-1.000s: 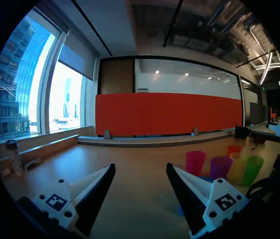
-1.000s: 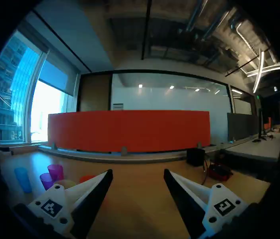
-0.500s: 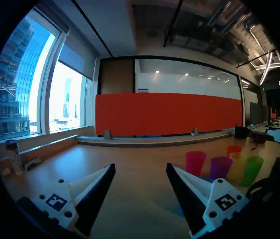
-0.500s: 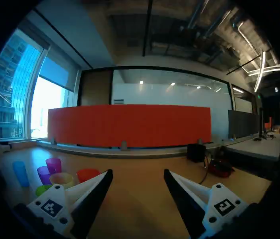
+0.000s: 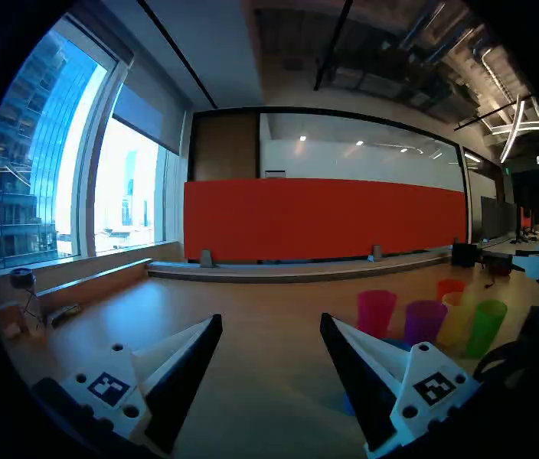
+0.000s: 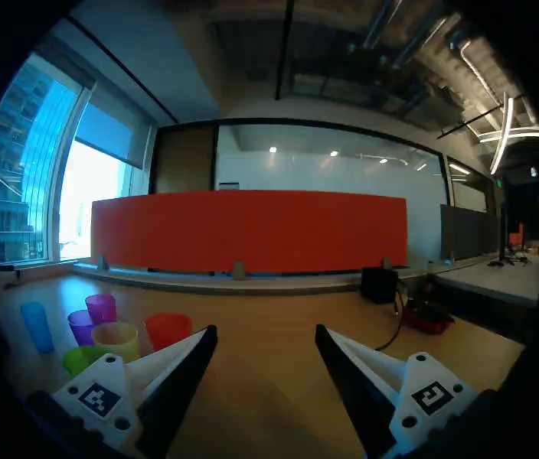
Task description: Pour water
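Several coloured plastic cups stand in a cluster on the wooden table. In the left gripper view they sit at the right: a pink cup (image 5: pixel 376 312), a purple cup (image 5: pixel 425 321), a yellow cup (image 5: pixel 458 317), a green cup (image 5: pixel 487 327) and a red cup (image 5: pixel 450 288). My left gripper (image 5: pixel 269 325) is open with nothing between its fingers, left of the cups. In the right gripper view the cups are at the lower left: a blue cup (image 6: pixel 37 326), the pink cup (image 6: pixel 102 307), purple cup (image 6: pixel 82 326), yellow cup (image 6: pixel 117 340), red cup (image 6: pixel 167 330), green cup (image 6: pixel 83 358). My right gripper (image 6: pixel 266 333) is open and holds nothing.
An orange divider panel (image 5: pixel 323 218) runs along the table's far edge. Large windows (image 5: pixel 36 183) line the left side. A black box (image 6: pixel 381 284) and a red object with cables (image 6: pixel 427 317) sit at the back right of the table. A small stand (image 5: pixel 24 287) is by the window sill.
The right gripper view has tilted downward, so the cups show more fully and higher in the image. The left gripper has stayed still.
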`<action>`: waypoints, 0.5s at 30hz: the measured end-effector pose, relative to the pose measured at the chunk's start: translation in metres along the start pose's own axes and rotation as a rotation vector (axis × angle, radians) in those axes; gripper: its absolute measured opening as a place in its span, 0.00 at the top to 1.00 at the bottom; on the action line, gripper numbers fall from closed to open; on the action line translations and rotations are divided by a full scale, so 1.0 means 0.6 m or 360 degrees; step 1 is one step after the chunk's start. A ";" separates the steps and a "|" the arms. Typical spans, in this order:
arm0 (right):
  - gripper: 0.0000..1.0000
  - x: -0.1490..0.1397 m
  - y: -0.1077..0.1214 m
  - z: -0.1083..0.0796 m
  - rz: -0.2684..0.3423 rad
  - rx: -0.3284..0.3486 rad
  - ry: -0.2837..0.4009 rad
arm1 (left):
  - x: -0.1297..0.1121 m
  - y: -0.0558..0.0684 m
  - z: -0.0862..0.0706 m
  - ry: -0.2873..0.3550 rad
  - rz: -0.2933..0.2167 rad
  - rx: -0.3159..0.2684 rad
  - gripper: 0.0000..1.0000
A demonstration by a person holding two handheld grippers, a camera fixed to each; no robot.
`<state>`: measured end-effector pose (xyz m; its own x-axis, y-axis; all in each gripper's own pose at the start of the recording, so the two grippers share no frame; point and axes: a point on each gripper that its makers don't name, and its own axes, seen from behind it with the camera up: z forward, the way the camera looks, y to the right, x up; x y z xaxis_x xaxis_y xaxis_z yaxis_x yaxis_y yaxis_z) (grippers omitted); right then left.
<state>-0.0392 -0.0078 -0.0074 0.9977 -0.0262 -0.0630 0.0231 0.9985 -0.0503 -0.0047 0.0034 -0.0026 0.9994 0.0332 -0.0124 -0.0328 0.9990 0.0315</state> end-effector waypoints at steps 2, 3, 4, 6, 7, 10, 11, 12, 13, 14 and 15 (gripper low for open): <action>0.01 -0.001 0.002 0.001 0.0002 -0.0001 -0.0001 | 0.000 0.000 0.000 0.0000 0.0001 0.0000 0.05; 0.01 -0.001 0.003 0.002 0.0003 -0.0002 -0.0001 | 0.000 0.000 0.000 0.0000 0.0001 0.0000 0.05; 0.01 -0.001 0.003 0.002 0.0003 -0.0003 -0.0001 | 0.000 0.000 0.000 0.0000 0.0001 0.0000 0.05; 0.01 -0.001 0.004 0.002 0.0003 -0.0005 -0.0001 | 0.000 0.000 0.000 0.0000 0.0000 0.0000 0.05; 0.01 -0.001 0.004 0.002 0.0003 -0.0005 -0.0001 | 0.000 0.000 -0.001 0.0000 0.0000 0.0000 0.05; 0.01 -0.001 0.004 0.001 0.0003 -0.0006 -0.0001 | 0.000 0.000 -0.001 0.0000 0.0000 0.0000 0.05; 0.01 -0.001 0.004 0.001 0.0003 -0.0006 -0.0001 | 0.000 0.000 -0.001 0.0000 0.0000 0.0000 0.05; 0.01 0.000 0.004 0.001 0.0003 -0.0005 -0.0002 | 0.000 0.000 -0.001 0.0000 0.0000 0.0000 0.05; 0.01 0.000 0.004 0.000 0.0003 -0.0004 -0.0002 | 0.000 0.000 -0.001 0.0000 0.0001 0.0000 0.05; 0.01 0.000 0.003 -0.001 0.0003 -0.0002 -0.0002 | 0.000 0.000 -0.001 0.0000 0.0001 0.0000 0.05; 0.01 0.000 0.003 -0.001 0.0003 -0.0001 -0.0002 | 0.001 0.000 -0.001 0.0000 0.0001 0.0000 0.05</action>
<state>-0.0390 -0.0064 -0.0082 0.9978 -0.0241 -0.0619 0.0210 0.9985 -0.0507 -0.0043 0.0036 -0.0031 0.9994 0.0336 -0.0123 -0.0332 0.9990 0.0315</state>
